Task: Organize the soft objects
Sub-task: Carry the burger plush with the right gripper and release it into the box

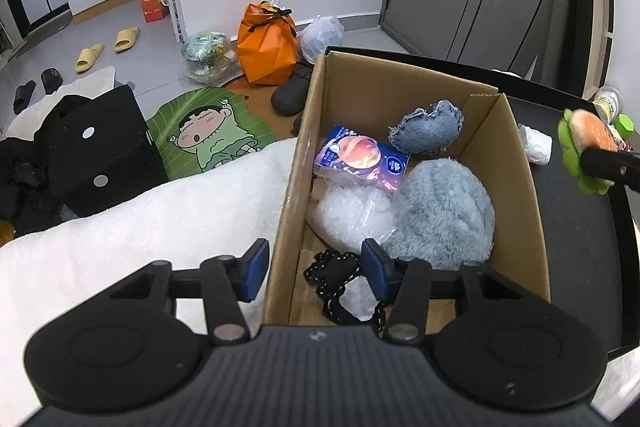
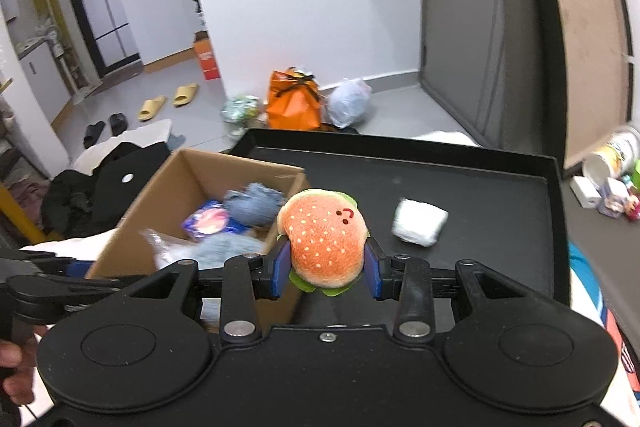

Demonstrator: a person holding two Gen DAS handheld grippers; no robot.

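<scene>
A cardboard box stands on a black tray. Inside it lie a blue fluffy plush, a denim piece, a tissue pack, a clear bag and a black lace item. My left gripper is open, straddling the box's left wall near its front corner. My right gripper is shut on a burger plush, held above the tray right of the box. The burger plush also shows in the left wrist view. A white packet lies on the tray.
A white fluffy blanket lies left of the box. A black cube, a cartoon mat, an orange bag and slippers are on the floor beyond. Small bottles and toys sit right of the tray.
</scene>
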